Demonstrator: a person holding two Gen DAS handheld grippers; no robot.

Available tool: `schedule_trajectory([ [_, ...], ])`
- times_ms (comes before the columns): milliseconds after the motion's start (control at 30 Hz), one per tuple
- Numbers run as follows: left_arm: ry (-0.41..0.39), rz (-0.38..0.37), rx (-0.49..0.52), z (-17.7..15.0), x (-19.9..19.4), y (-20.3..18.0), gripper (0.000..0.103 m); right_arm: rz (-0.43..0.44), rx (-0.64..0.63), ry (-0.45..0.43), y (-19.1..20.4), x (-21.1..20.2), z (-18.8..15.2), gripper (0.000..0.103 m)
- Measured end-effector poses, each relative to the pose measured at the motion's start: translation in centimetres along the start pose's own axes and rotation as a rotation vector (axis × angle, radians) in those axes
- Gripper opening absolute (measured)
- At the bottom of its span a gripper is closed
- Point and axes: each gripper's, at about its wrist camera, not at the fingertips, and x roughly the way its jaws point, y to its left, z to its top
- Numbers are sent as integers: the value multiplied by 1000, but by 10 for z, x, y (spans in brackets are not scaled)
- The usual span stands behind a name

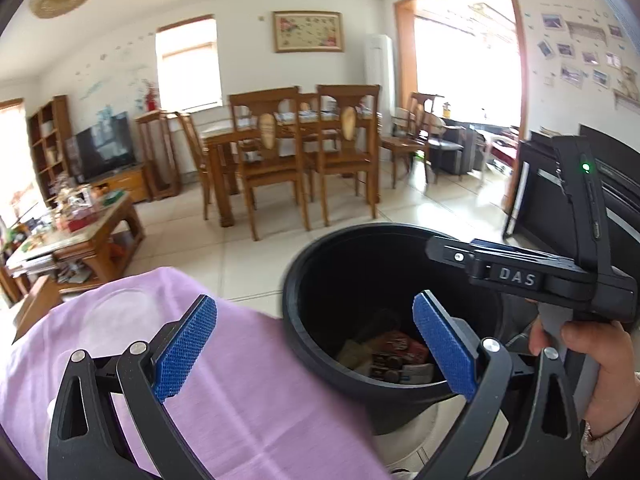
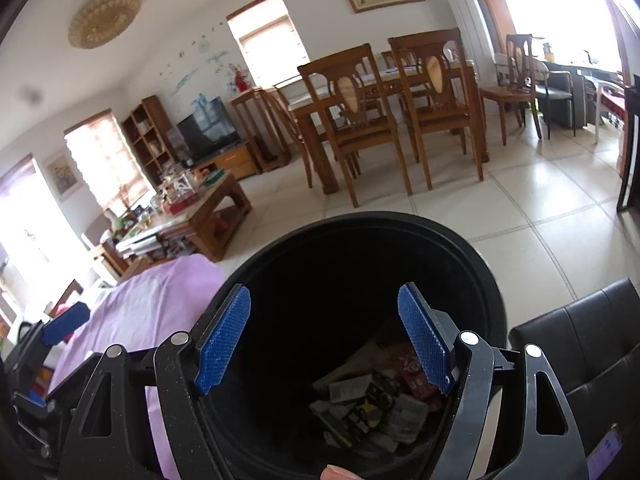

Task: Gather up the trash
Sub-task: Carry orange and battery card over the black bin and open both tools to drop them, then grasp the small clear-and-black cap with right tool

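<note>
A black round trash bin (image 1: 294, 280) (image 2: 360, 220) stands on the floor beside a purple-clothed surface (image 1: 240, 400) (image 2: 160, 300). Crumpled wrappers and paper packets (image 1: 394, 354) (image 2: 376, 404) lie at its bottom. My left gripper (image 1: 316, 344) is open over the bin's near-left rim, one pad above the purple cloth, nothing between its blue pads. My right gripper (image 2: 324, 340) is open above the bin's mouth, also empty. In the left wrist view the right tool's black housing (image 1: 516, 276) sits over the bin's right rim, held by a person's hand (image 1: 600, 356).
A black leather seat (image 2: 580, 340) stands right of the bin. A cluttered wooden coffee table (image 1: 92, 236) (image 2: 200, 216) is to the left. A wooden dining table with chairs (image 1: 280, 152) (image 2: 380, 112) stands farther back across tiled floor (image 2: 540, 232).
</note>
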Motion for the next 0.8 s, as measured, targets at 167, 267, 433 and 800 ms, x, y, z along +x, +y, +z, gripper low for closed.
schedule_trajectory([
  [167, -39, 135, -147, -22, -30, 63, 98, 67, -72, 26, 58, 8, -7, 76],
  [267, -53, 228, -212, -36, -50, 102, 98, 117, -134, 45, 103, 15, -15, 76],
  [433, -59, 356, -269, -56, -80, 164, 98, 228, -271, 120, 196, 35, -34, 76],
  [800, -37, 550, -423, -98, -113, 247, 98, 318, -606, 317, 375, 106, -103, 76],
])
